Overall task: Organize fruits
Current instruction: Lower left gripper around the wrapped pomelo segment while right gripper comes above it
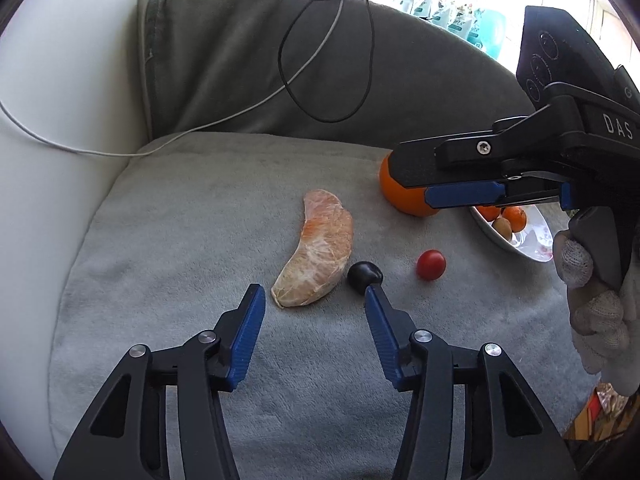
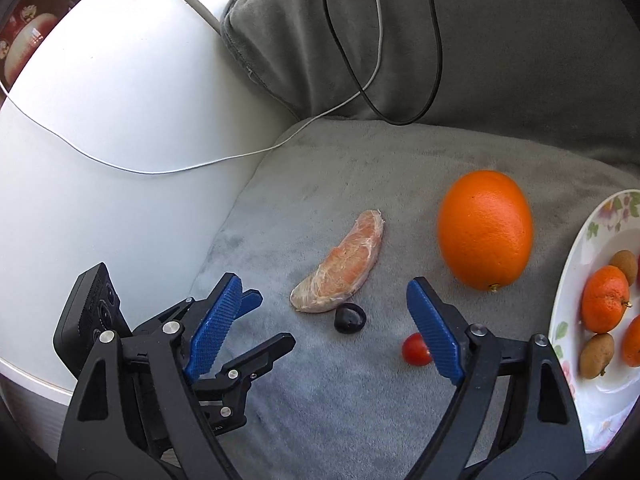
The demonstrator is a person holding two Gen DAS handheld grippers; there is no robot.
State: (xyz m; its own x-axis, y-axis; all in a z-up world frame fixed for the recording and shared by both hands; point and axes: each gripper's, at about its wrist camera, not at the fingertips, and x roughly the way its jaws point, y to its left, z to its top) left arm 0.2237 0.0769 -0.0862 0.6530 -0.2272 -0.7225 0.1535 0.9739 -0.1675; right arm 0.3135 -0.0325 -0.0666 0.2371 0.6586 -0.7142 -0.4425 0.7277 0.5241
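Partly sorted: tangerines and small brown fruits already in white floral plate [image 2: 576, 264] at grey plush cushion's [image 2: 320, 160] right edge; large orange [image 2: 485, 229], peeled citrus segment [image 2: 340, 266], dark grape [image 2: 349, 318], red cherry tomato [image 2: 415, 350] left mid-cushion; left gripper [image 1: 315, 295], right gripper [image 2: 324, 308] both apart, empty.

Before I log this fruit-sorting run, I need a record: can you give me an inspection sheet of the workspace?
Surface: grey cushion, soft plush.
Job's things: orange, peeled segment, dark grape, cherry tomato loose on it; plate already holds small fruit.
Clutter: nothing seen.
Grippers: left gripper and right gripper open, both empty.
Cables: black cable, white cable.
Surroundings: white armrest.
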